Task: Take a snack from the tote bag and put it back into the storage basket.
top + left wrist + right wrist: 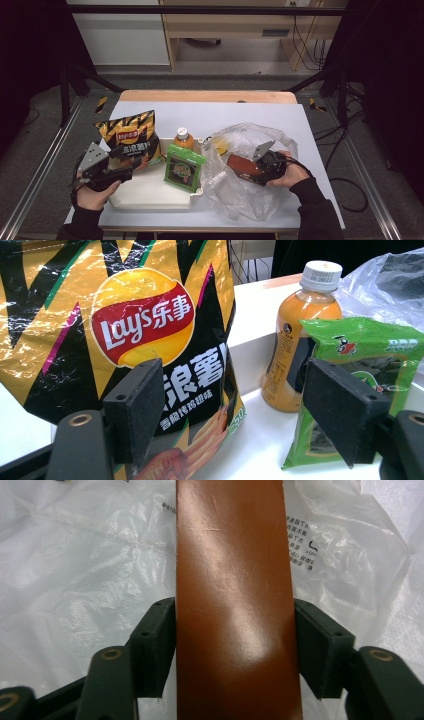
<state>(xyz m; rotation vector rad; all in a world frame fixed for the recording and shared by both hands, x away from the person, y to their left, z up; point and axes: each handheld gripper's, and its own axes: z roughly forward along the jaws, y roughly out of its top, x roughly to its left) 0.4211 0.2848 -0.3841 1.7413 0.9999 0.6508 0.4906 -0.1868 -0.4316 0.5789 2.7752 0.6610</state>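
White tabletop (210, 112) under a black frame, largest thing in shot; on it a shallow white tray (150, 192) bearing three snacks. Clear plastic bag (250, 200) crumpled open on the table just right of the tray, a brown packet (243, 168) lying inside its mouth. Gold-and-black chip bag (131, 137) upright at the tray's left, green packet (184, 167) leaning near the middle, orange drink bottle (183, 138) with white cap just behind it. Right gripper (261, 167) reaching into the bag with pads set against both long edges of the brown packet (235, 605), apparently clamped on it. Left gripper (131, 167) hovering low in front of the chip bag (125, 330), jaws spread wide, nothing between them, the green packet (360, 370) and bottle (300, 340) off to one side. Step in hand, by the look of it: packing the brown packet into the bag. Best done by pushing it deep past the loose film, letting go only once seated flat, leaving the mouth gaping for the next item. Chip bag likely next; light squeeze near its lower seam advisable, crushing a risk.
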